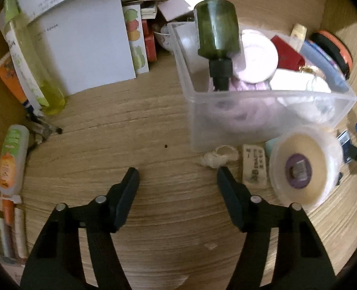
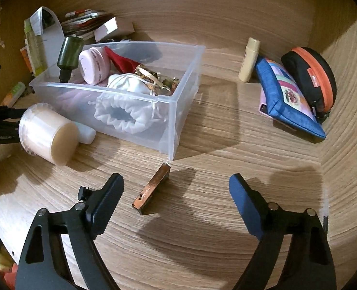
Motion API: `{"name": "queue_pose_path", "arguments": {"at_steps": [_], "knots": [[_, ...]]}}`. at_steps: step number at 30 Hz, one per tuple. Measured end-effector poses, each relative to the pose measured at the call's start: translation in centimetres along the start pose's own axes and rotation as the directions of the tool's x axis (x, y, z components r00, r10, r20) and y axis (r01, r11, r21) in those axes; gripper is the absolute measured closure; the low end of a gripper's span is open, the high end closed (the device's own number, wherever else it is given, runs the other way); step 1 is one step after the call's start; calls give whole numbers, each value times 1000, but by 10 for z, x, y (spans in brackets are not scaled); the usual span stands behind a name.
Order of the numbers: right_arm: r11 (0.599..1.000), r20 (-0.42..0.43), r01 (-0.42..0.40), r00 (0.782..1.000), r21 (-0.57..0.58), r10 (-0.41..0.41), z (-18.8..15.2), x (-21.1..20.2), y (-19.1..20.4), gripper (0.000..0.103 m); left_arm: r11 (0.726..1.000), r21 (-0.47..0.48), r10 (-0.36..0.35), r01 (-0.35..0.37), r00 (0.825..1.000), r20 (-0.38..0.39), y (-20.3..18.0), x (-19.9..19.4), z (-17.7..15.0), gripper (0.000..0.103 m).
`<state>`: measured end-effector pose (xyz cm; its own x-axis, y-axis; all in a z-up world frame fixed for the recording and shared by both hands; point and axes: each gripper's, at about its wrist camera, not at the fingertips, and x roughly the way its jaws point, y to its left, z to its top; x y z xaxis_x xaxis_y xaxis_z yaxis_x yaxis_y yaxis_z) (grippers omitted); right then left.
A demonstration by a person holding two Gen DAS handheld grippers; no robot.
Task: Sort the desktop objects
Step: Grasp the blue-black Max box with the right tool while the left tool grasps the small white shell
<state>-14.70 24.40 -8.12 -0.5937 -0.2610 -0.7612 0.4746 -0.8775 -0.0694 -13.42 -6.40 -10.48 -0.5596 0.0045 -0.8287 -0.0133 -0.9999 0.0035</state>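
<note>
While seen from the left wrist: left gripper point(image 1: 178, 176) spread wide, grasping nothing, above bare wooden desk point(image 1: 154, 125). Clear plastic bin point(image 1: 262, 111) ahead to the right, dark green bottle point(image 1: 217, 31) upended inside against a pink jar point(image 1: 258, 58). Tape roll point(image 1: 304, 166) just beside the bin's near wall.

From the right wrist: right gripper point(image 2: 176, 188) likewise released, empty. Copper-coloured bar point(image 2: 153, 186) flat on the desk between the fingers, near the bin's corner. Blue pouch point(image 2: 289, 101) and black-orange case point(image 2: 316, 77) leaning together, well apart to the right.
</note>
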Motion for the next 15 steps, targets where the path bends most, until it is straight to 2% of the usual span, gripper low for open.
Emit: {"name": "queue_pose_path", "arguments": {"at_steps": [5, 6, 8, 11, 13, 15], "knots": [[1000, -15, -27, 1000, 10, 27, 1, 5, -1, 32, 1000, 19, -16, 16, 1000, 2, -10, 2, 3, 38], [1000, -20, -29, 999, 13, 29, 1, 7, -1, 39, 999, 29, -20, 20, 1000, 5, -13, 2, 4, 40], [999, -38, -36, 999, 15, 37, 1, 11, -1, 45, 999, 35, -26, 26, 1000, 9, -18, 2, 4, 43], [999, -59, -46, 997, 24, 47, 2, 17, -1, 56, 999, 33, -30, 30, 999, 16, -20, 2, 6, 50], [999, -68, -45, 997, 31, 47, 2, 20, -2, 68, 999, 27, -25, 25, 999, 24, -21, 1, 6, 64], [999, -66, -39, 997, 34, 41, 2, 20, -2, 70, 999, 22, -32, 31, 999, 32, -22, -1, 4, 69]]}}
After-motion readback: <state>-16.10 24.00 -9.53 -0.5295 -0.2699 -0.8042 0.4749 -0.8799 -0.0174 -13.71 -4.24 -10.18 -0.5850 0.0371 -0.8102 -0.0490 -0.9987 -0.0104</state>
